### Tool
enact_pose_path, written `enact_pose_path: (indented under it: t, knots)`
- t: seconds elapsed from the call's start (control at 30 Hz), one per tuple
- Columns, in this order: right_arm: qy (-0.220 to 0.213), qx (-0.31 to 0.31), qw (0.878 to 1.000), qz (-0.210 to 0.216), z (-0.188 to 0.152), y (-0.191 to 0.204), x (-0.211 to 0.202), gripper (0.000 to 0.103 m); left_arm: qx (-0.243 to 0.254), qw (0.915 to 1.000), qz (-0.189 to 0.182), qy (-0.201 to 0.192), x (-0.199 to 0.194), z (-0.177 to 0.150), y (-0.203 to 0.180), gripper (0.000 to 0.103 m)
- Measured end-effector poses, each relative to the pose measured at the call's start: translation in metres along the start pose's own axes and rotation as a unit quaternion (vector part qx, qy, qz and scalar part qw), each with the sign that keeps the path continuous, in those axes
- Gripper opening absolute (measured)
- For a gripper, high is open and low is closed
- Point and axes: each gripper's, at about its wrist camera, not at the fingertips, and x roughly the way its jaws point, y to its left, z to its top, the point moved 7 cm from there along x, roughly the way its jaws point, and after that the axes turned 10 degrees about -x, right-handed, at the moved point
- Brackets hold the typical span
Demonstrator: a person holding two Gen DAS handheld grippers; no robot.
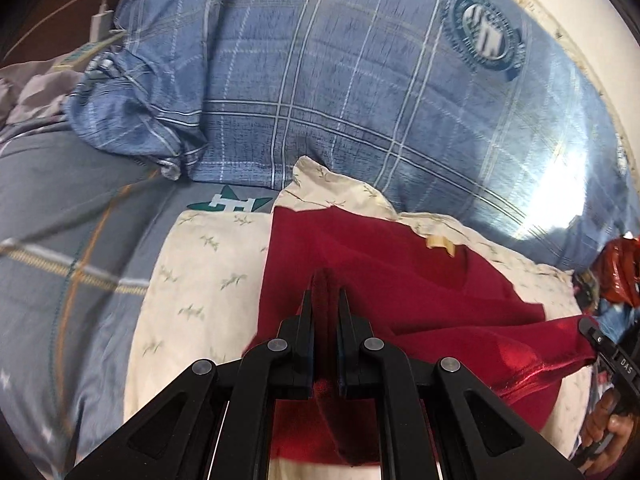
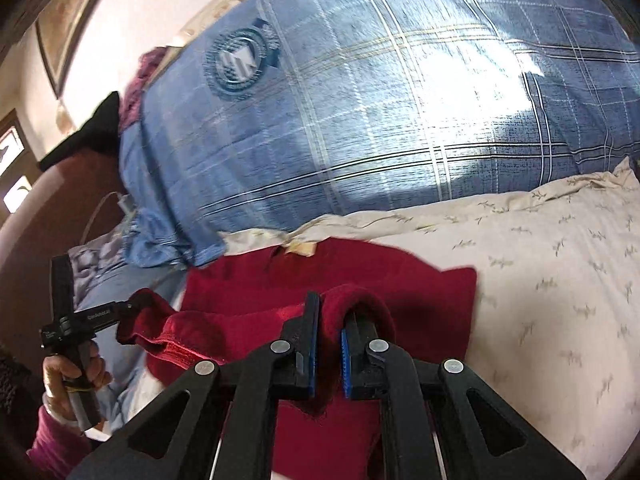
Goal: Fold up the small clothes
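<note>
A dark red garment lies on a cream leaf-print pillow on the bed, its pale neck label at the far edge. My left gripper is shut on a fold of the red cloth, lifted off the pillow. In the right wrist view the same red garment spreads over the cream pillow. My right gripper is shut on another bunched edge of it. The left gripper shows at the left of that view, in a person's hand, with red cloth hanging from it.
A big blue plaid duvet with a round badge is heaped behind the pillow. A grey-blue sheet covers the bed at left. A white charger and cable lie at the far left. A red bag sits at right.
</note>
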Motion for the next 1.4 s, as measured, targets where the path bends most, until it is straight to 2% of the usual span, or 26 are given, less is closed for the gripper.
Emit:
enact_pose_path:
  t: [0.13,0.27,0.3,0.33,0.4,0.43,0.47,0.5,0.57,0.67,0.77,0.83,0.9,1.0,1.07,1.17,1.3,1.4]
  knots:
    - [0.018,0.029,0.999,0.000,0.004,-0.024,0.032,0.008,-0.006,0.9999,0.009,0.008,0.039,0.020,-0.006,0.007]
    - [0.066,0.069,0.995,0.007,-0.006,-0.046,0.072,0.011,-0.022,0.9991,0.015,0.032,0.080,0.027,0.000,0.009]
    - [0.072,0.072,0.995,0.010,-0.008,-0.048,0.076,0.013,-0.029,0.9989,0.017,0.033,0.087,0.028,0.002,0.014]
    - [0.073,0.071,0.995,0.013,-0.009,-0.049,0.075,0.014,-0.041,0.9985,0.017,0.033,0.091,0.030,0.007,0.024]
    - [0.060,0.071,0.995,0.025,-0.007,-0.049,0.064,0.024,-0.071,0.9971,0.015,0.022,0.094,0.036,0.018,0.045]
    - [0.050,0.072,0.996,0.026,-0.005,-0.049,0.055,0.031,-0.077,0.9968,0.010,0.017,0.092,0.038,0.022,0.048]
    - [0.035,0.070,0.997,0.010,-0.004,-0.050,0.042,0.050,-0.082,0.9965,0.004,0.012,0.089,0.041,0.025,0.048]
    - [0.016,0.063,0.998,-0.008,-0.002,-0.050,0.028,0.055,-0.087,0.9962,0.002,0.006,0.084,0.045,0.029,0.050]
    - [-0.003,0.042,0.999,-0.009,0.000,-0.042,0.011,0.054,-0.084,0.9965,0.002,-0.005,0.074,0.045,0.032,0.051]
    - [0.007,-0.019,1.000,0.000,-0.008,-0.015,0.004,0.047,-0.044,0.9988,0.008,-0.020,0.056,0.035,0.026,0.051]
    - [0.047,-0.074,0.996,-0.019,-0.023,0.007,0.024,0.041,-0.015,0.9994,0.006,-0.032,0.046,0.019,0.019,0.051]
    - [0.063,-0.087,0.994,-0.028,-0.027,0.011,0.044,0.040,-0.004,0.9997,-0.004,-0.025,0.046,0.009,0.012,0.051]
    - [0.070,-0.077,0.994,-0.042,-0.016,0.007,0.069,0.040,0.015,0.9999,-0.005,-0.003,0.059,0.002,0.003,0.051]
    - [0.069,-0.061,0.993,-0.069,0.003,-0.009,0.100,0.041,0.032,0.9993,0.019,0.011,0.089,0.006,-0.005,0.051]
    - [0.088,-0.040,0.989,-0.109,0.009,-0.029,0.124,0.042,0.022,0.9987,0.034,0.030,0.118,0.011,-0.001,0.051]
    - [0.122,-0.030,0.986,-0.109,0.002,-0.042,0.152,0.042,0.000,0.9972,0.048,0.057,0.150,0.015,0.008,0.055]
    - [0.114,-0.040,0.987,-0.103,0.004,-0.035,0.138,0.045,-0.008,0.9980,0.032,0.054,0.150,0.019,0.013,0.055]
    - [0.102,-0.024,0.991,-0.086,-0.001,-0.030,0.108,0.053,-0.006,0.9983,0.030,0.050,0.123,0.017,0.024,0.054]
